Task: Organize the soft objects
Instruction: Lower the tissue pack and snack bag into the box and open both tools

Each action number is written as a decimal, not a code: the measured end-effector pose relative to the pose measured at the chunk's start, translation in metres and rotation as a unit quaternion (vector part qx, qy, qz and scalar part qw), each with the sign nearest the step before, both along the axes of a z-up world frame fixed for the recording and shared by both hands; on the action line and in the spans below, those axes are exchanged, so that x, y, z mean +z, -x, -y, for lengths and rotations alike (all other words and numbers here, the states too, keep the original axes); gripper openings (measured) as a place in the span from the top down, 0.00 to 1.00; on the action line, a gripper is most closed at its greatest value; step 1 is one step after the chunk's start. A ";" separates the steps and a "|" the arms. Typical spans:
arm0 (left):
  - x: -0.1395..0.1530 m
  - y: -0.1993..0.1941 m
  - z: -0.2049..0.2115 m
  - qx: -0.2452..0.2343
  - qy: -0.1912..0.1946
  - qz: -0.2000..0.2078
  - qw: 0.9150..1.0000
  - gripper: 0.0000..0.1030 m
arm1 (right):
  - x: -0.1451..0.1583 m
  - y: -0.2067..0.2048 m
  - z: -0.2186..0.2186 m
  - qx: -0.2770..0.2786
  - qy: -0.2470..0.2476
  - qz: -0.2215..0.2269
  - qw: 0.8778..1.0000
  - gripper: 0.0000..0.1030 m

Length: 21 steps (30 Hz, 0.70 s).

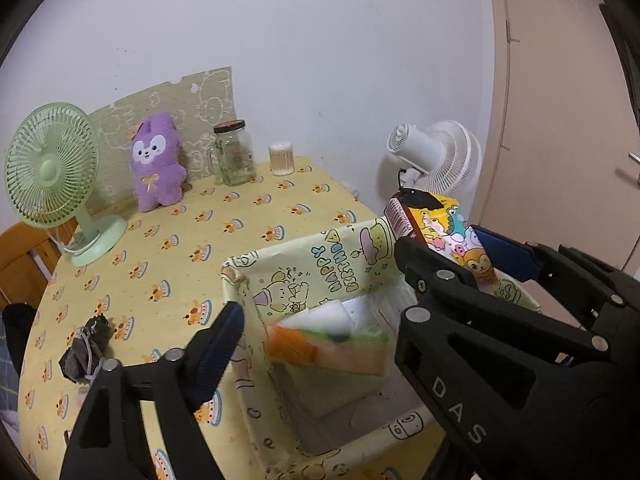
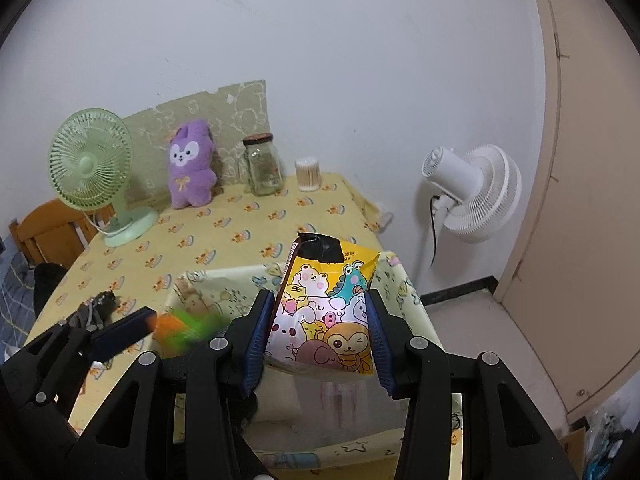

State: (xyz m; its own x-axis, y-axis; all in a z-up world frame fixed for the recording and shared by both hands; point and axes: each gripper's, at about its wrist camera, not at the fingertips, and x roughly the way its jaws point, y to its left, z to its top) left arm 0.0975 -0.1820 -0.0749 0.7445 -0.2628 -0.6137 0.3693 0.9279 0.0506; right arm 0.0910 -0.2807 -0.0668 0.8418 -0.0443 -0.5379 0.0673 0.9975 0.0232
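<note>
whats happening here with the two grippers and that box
A person is tidying soft things into a fabric box on the table. The right gripper is shut on a cartoon snack bag above the box. The left gripper is open over the box, where an orange and green pack lies. A purple plush bunny sits by the wall.

"HAPPY BIRTHDAY" upside down on fabric bin; "DAS" on right gripper
</note>
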 end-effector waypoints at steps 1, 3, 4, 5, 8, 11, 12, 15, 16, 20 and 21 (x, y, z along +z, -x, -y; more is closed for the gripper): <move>-0.001 0.000 0.002 -0.005 -0.004 -0.001 1.000 0.16 | -0.002 -0.001 0.002 -0.002 0.002 -0.001 1.000 0.53; -0.002 0.000 0.003 -0.008 -0.011 -0.005 1.000 0.13 | -0.004 0.000 0.003 -0.002 0.005 -0.001 1.000 0.53; -0.003 0.000 0.004 -0.008 -0.015 -0.004 1.000 0.11 | -0.005 0.000 0.004 -0.001 0.006 0.000 1.000 0.53; -0.003 0.000 0.004 -0.008 -0.019 -0.003 1.000 0.10 | -0.005 -0.001 0.005 0.000 0.007 0.000 1.000 0.53; -0.004 -0.002 0.006 -0.007 -0.035 -0.002 0.999 0.09 | -0.007 -0.004 0.005 0.004 0.004 -0.002 1.000 0.53; -0.003 -0.004 0.006 -0.004 -0.043 0.001 0.999 0.08 | -0.009 -0.007 0.006 0.008 -0.004 -0.001 1.000 0.53; -0.004 -0.005 0.005 -0.006 -0.044 -0.001 0.999 0.07 | -0.010 -0.008 0.006 0.011 -0.009 0.004 1.000 0.52; -0.004 -0.007 0.005 -0.006 -0.044 -0.001 0.999 0.06 | -0.010 -0.010 0.005 0.015 -0.010 0.014 1.000 0.43; -0.003 -0.009 0.005 -0.005 -0.045 -0.001 0.999 0.06 | -0.010 -0.011 0.005 0.015 -0.011 0.014 1.000 0.39; -0.002 -0.016 0.002 -0.001 -0.041 -0.006 0.999 0.06 | -0.009 -0.018 0.005 0.014 -0.020 0.006 1.000 0.27; -0.002 -0.016 0.002 -0.002 -0.040 -0.006 0.999 0.06 | -0.009 -0.018 0.005 0.013 -0.023 0.003 1.000 0.26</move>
State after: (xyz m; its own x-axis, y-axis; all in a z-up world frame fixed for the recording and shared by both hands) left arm 0.1131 -0.1840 -0.0768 0.7357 -0.2151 -0.6423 0.3732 0.9201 0.1194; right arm 0.1094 -0.2855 -0.0759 0.8460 0.0018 -0.5333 0.0413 0.9968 0.0689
